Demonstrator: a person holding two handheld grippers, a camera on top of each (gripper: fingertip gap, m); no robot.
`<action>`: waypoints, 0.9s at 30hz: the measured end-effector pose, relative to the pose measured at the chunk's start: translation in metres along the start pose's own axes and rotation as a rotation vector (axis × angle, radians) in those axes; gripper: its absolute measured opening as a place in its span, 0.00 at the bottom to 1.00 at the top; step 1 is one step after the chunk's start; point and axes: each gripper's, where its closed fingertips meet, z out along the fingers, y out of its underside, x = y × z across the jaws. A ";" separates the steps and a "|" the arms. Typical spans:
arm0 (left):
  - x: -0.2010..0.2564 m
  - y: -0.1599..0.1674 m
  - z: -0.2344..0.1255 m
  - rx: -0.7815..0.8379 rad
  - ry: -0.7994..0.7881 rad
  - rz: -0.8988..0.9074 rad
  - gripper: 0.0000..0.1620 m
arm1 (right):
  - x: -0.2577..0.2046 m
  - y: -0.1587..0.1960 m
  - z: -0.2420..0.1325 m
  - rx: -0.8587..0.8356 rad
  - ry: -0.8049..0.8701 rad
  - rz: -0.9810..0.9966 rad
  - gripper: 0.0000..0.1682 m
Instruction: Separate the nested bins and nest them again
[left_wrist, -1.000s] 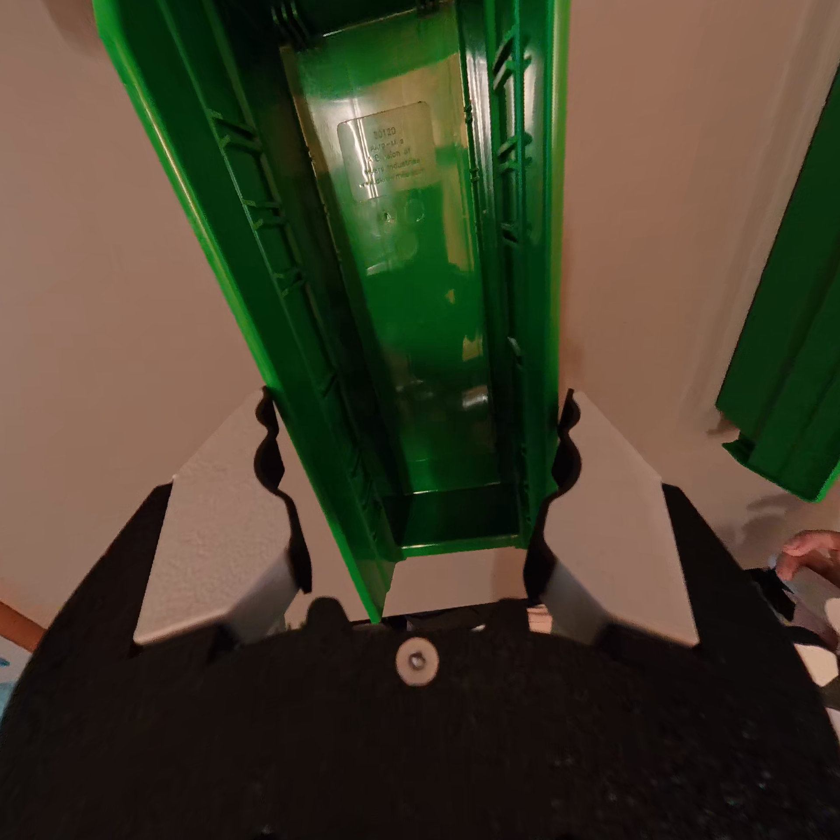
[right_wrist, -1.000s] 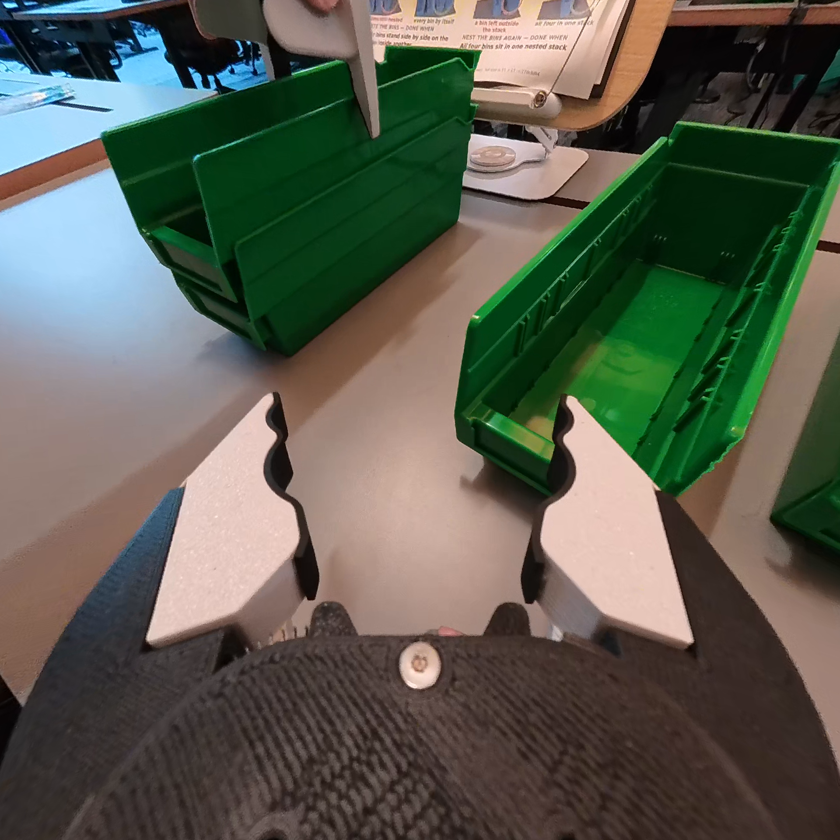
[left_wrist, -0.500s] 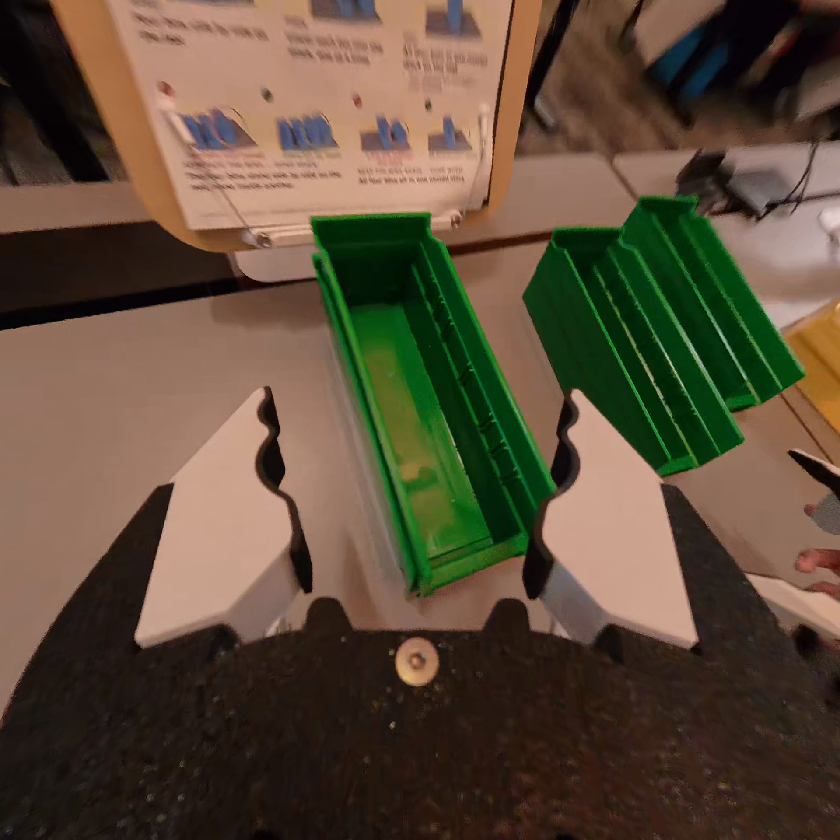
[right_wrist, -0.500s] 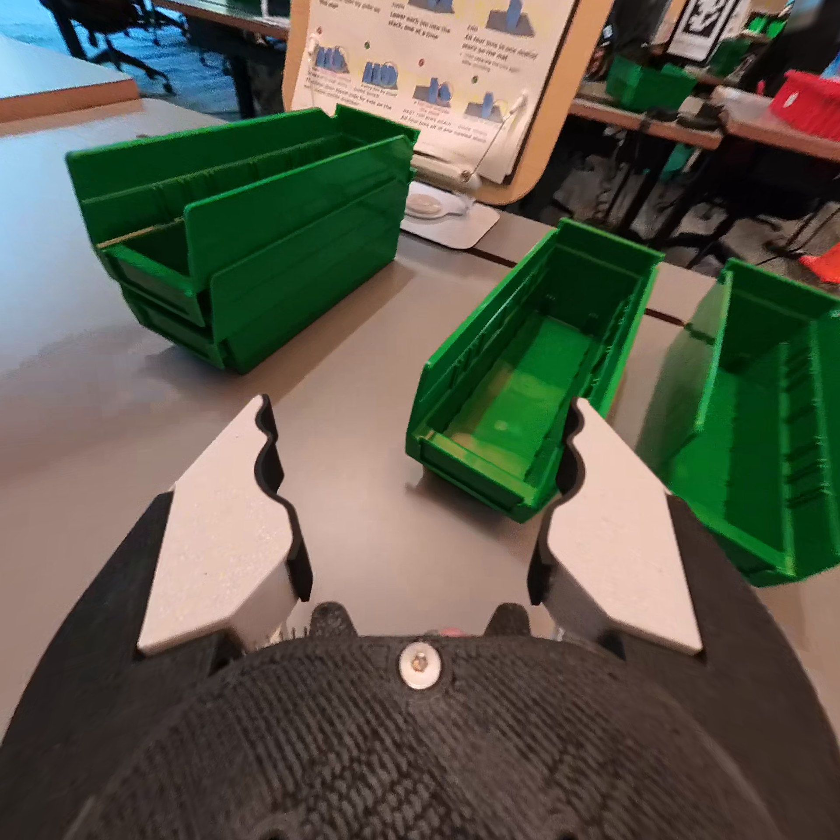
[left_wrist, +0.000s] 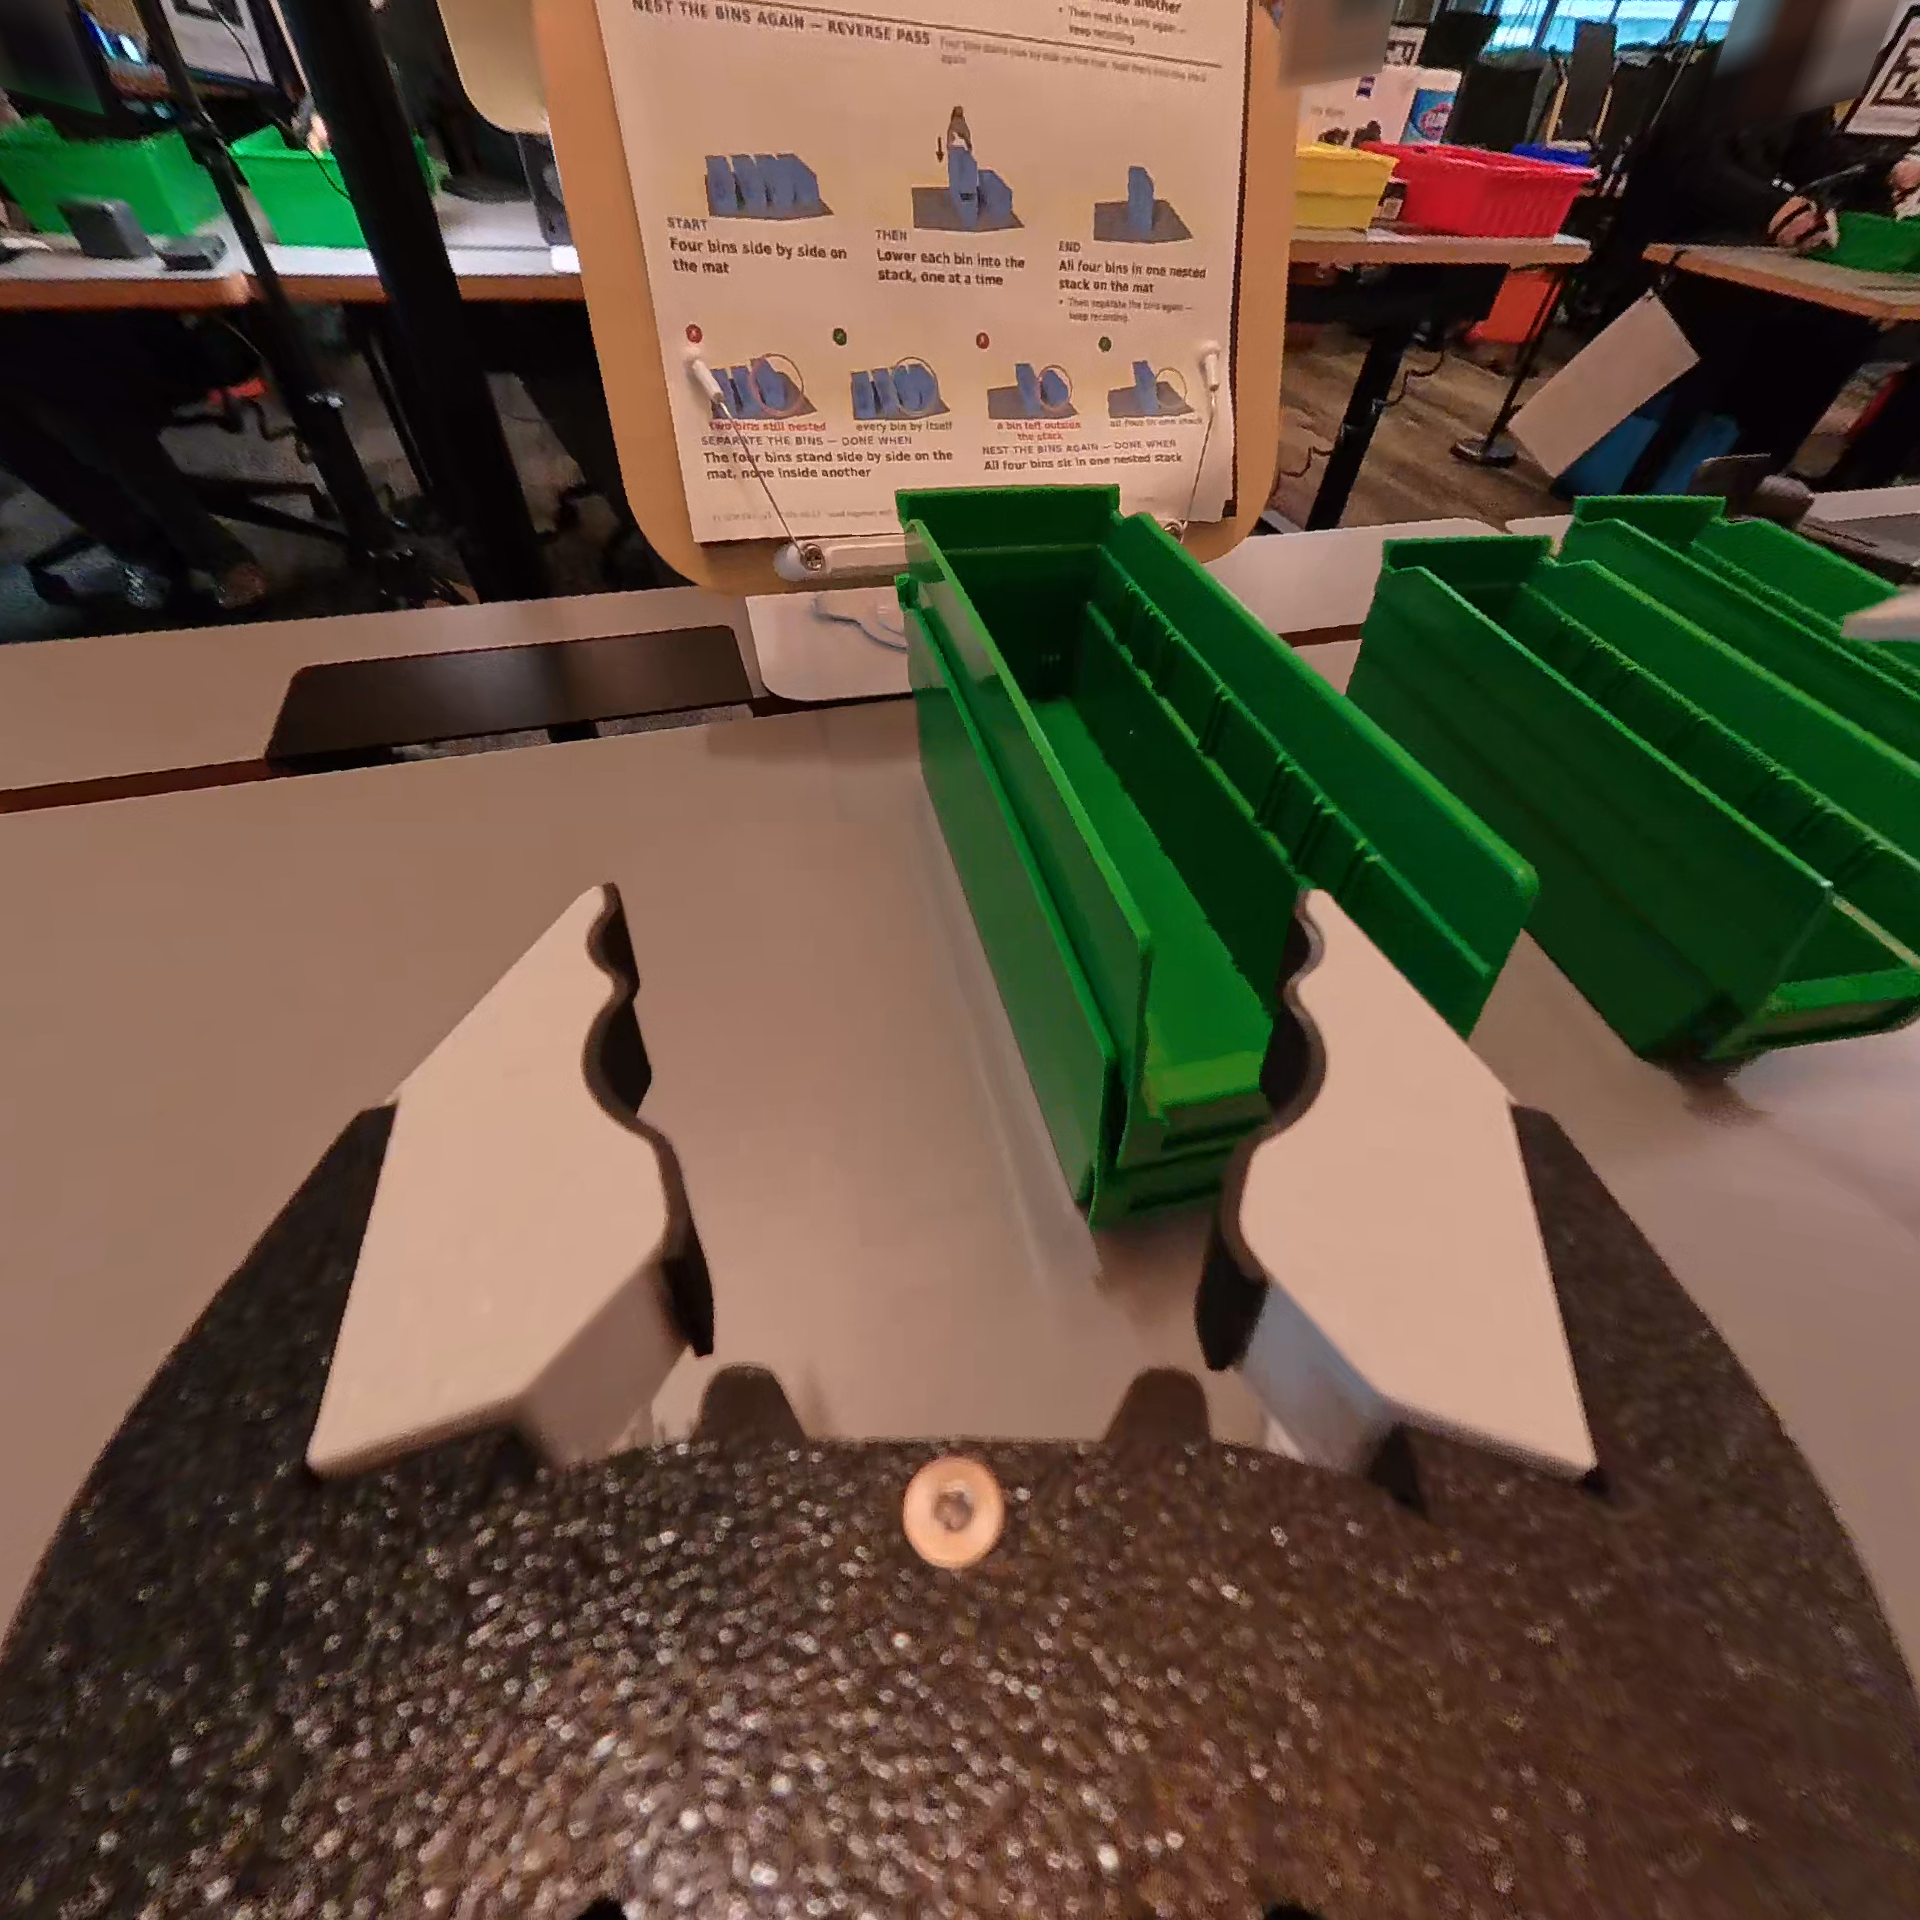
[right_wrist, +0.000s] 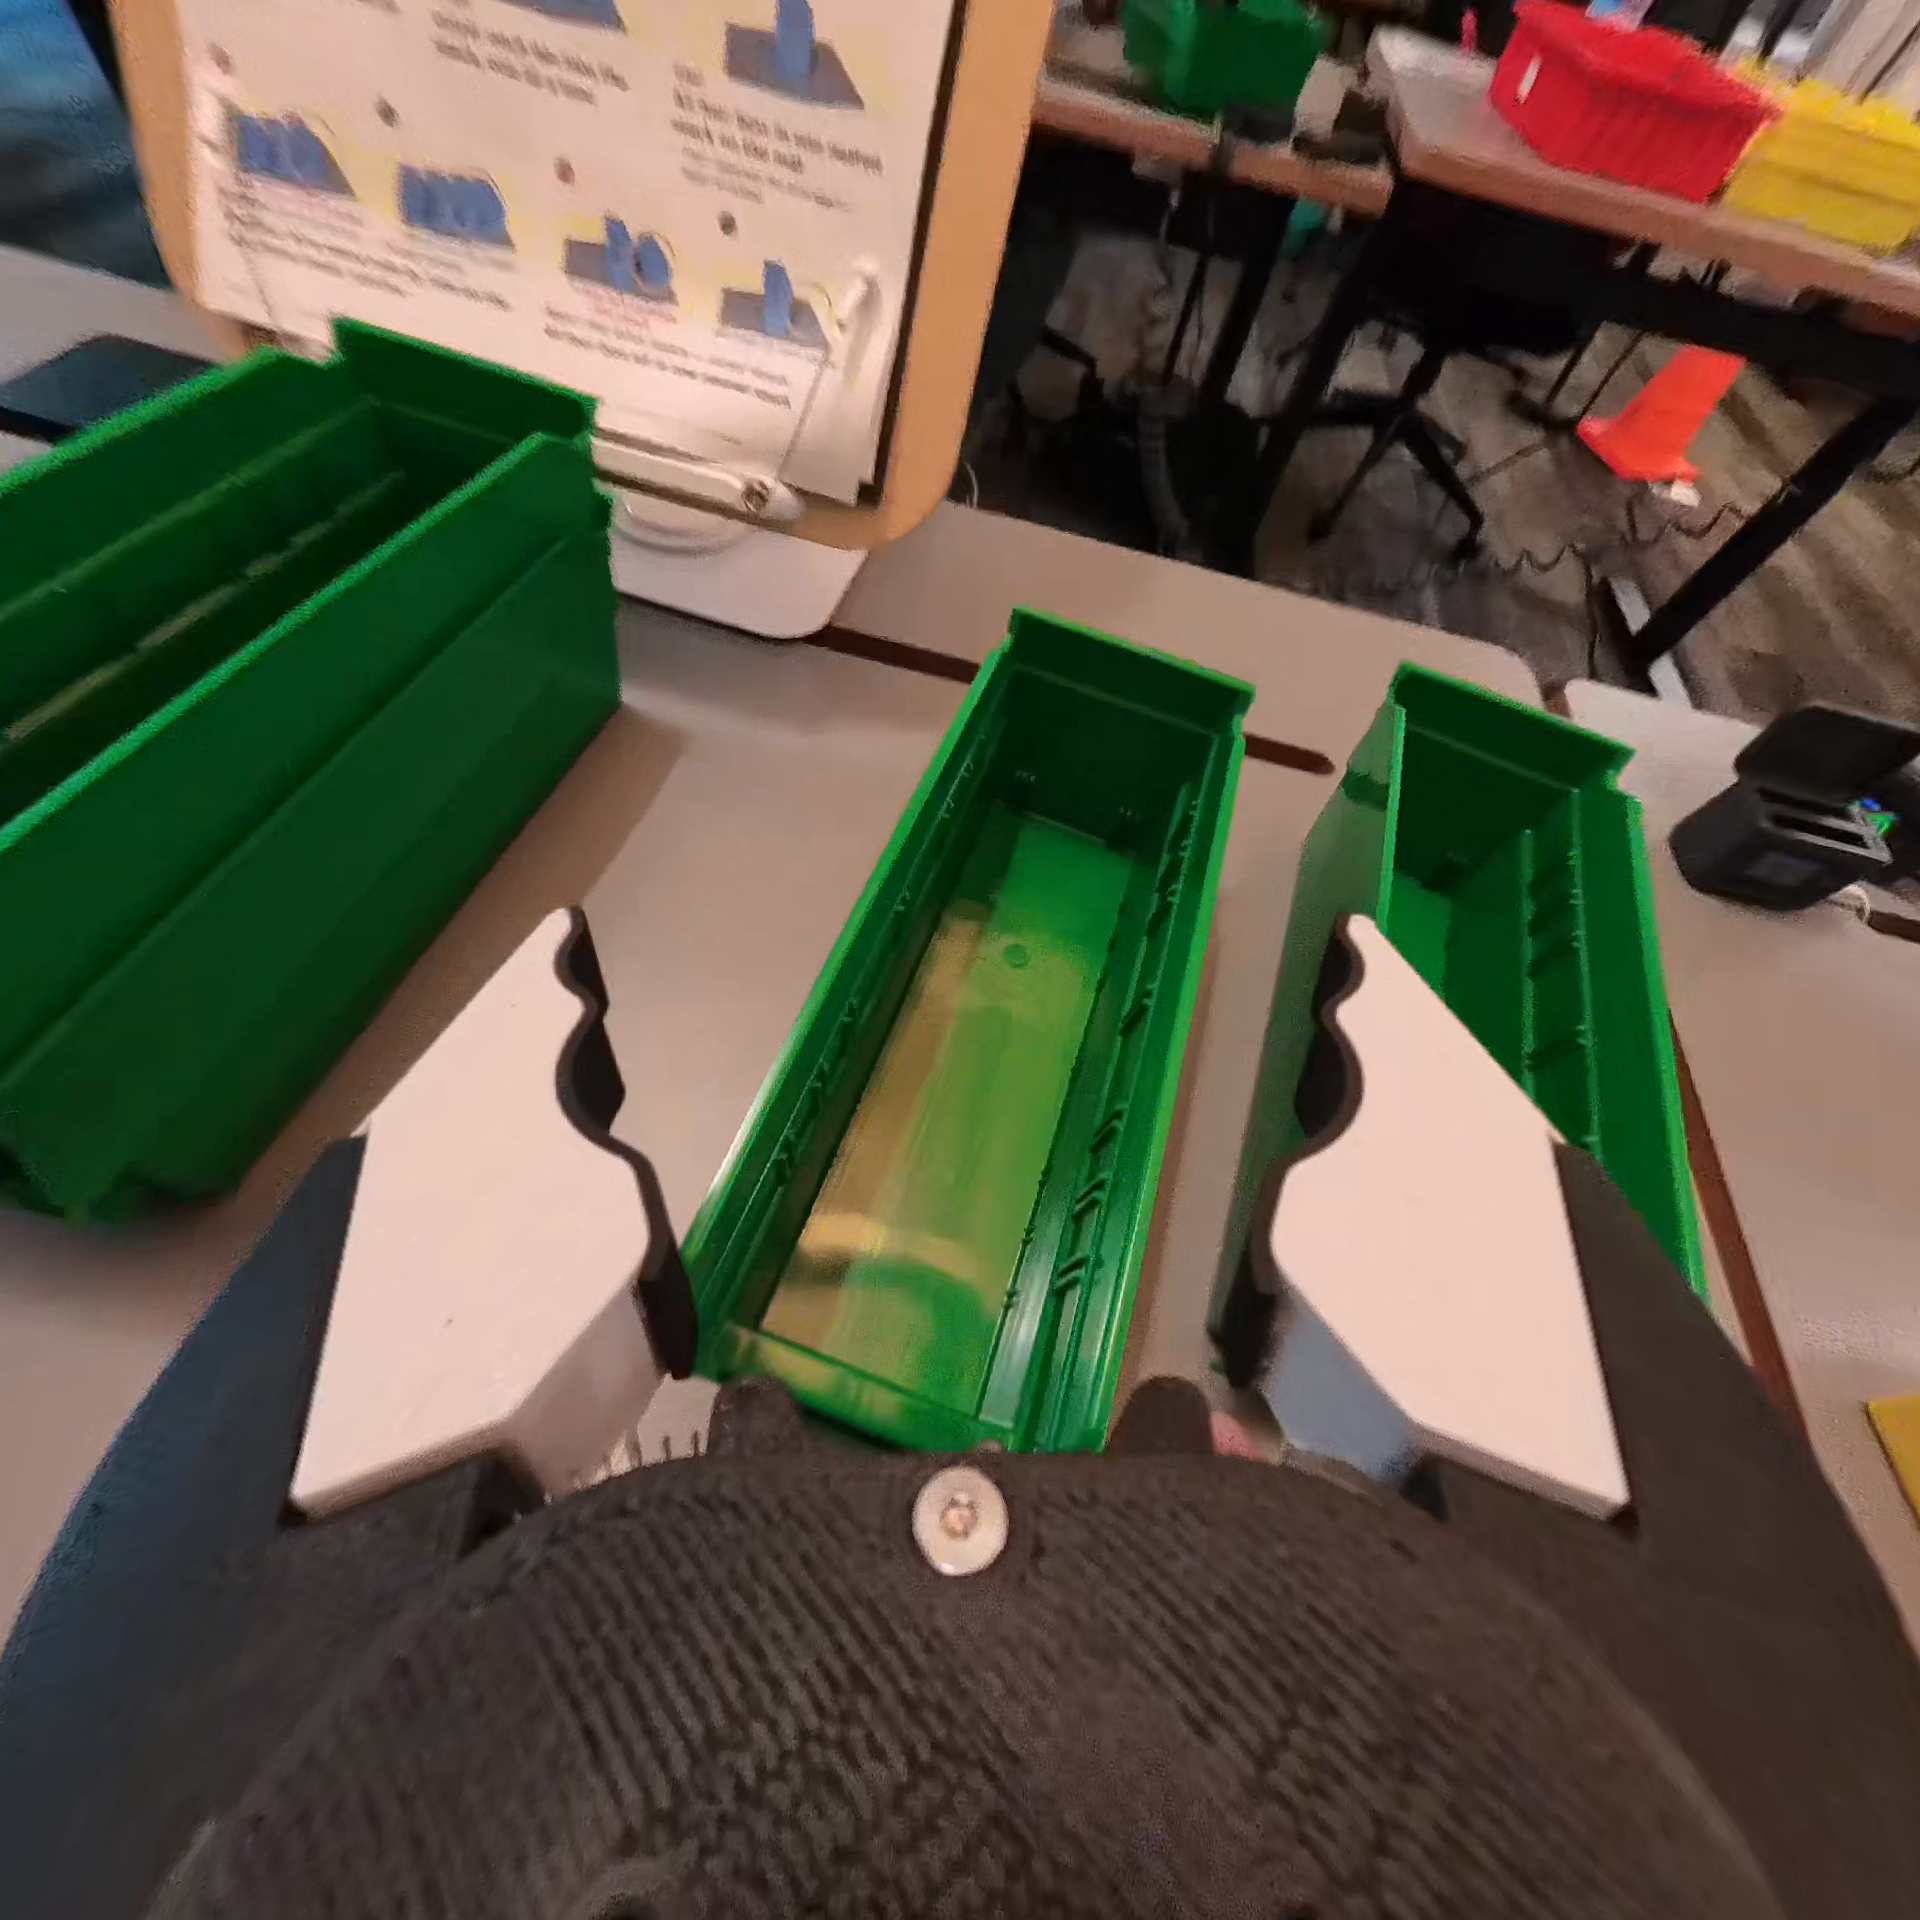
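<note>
Four green bins on one grey table (left_wrist: 416, 935), all upright and open-topped, with long sides roughly parallel.

Left wrist view: left gripper (left_wrist: 956, 935) with jaws spread wide, nothing between them but bare tabletop. Just ahead and to the right, a stack (left_wrist: 1039, 935) of two nested bins, the inner one riding high in the outer, both front lips showing one above the other. Near end of the stack close beside the right fingertip; contact impossible to judge. Farther right, two single bins side by side: middle bin (left_wrist: 1621, 831), then end bin (left_wrist: 1766, 592), partly cut by the frame edge.

Right wrist view: right gripper (right_wrist: 961, 925) likewise spread, gripping nothing, poised over the near end of the middle bin (right_wrist: 821, 1039). Left finger (right_wrist: 499, 1195) just beside that bin's near left corner, touching or not unclear. Right finger apart from it, overlapping the end bin (right_wrist: 1558, 935) in view. Stack (right_wrist: 312, 779) well off to the left.

Behind the bins, one instruction board (left_wrist: 935, 260) on a stand. On the far right of the table, one black device (right_wrist: 1808, 821). Beyond, on other tables, one red tub (right_wrist: 1621, 104) and one yellow tub (right_wrist: 1829, 166); one orange cone (right_wrist: 1662, 416) on the floor.
</note>
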 end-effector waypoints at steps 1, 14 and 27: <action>0.001 0.003 -0.002 0.008 -0.006 0.007 0.74 | 0.000 -0.001 0.010 -0.038 -0.005 -0.008 0.79; 0.009 0.037 -0.022 -0.017 0.041 0.039 0.76 | 0.028 0.039 0.097 -0.471 0.046 0.038 0.78; 0.011 0.043 -0.018 -0.009 0.052 0.024 0.76 | 0.024 0.076 0.110 -0.696 0.071 0.152 0.78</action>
